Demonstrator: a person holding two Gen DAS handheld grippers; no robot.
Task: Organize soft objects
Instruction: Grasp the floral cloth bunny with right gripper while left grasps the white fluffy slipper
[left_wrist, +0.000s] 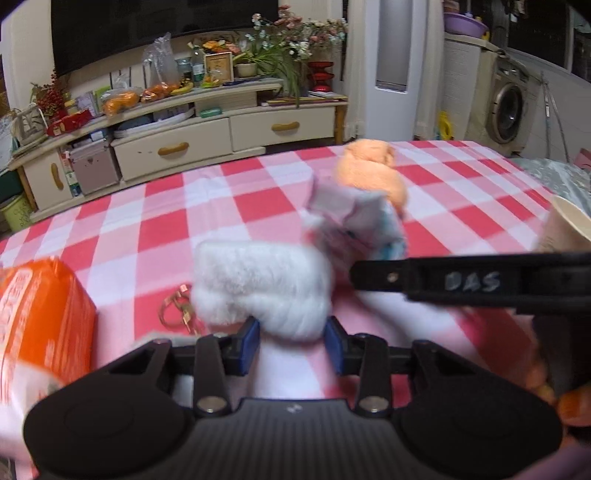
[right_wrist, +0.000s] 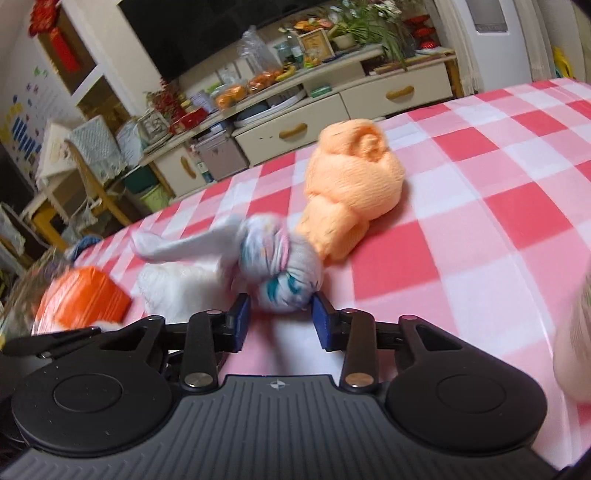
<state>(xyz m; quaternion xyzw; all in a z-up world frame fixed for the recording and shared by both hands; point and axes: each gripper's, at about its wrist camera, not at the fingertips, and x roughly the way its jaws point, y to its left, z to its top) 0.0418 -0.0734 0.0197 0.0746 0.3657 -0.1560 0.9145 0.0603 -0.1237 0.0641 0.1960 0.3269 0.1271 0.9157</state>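
On the red-and-white checked tablecloth (left_wrist: 229, 206) lies a white fluffy pouch (left_wrist: 258, 284) with a gold key ring (left_wrist: 177, 310) at its left. My left gripper (left_wrist: 292, 332) is shut on the pouch's near end, blue pads pressing both sides. Behind it sits a rolled grey patterned sock bundle (left_wrist: 354, 218) and, farther back, a rolled orange cloth (left_wrist: 369, 173). In the right wrist view my right gripper (right_wrist: 280, 310) is shut on the sock bundle (right_wrist: 280, 266), which touches the orange cloth (right_wrist: 351, 192). The white pouch (right_wrist: 173, 284) lies to its left.
An orange plastic package (left_wrist: 40, 325) lies at the near left of the table, also seen as the orange package (right_wrist: 85, 299). A paper cup (left_wrist: 565, 229) stands at the right. Beyond the table's far edge is a cream TV cabinet (left_wrist: 177, 147) crowded with items.
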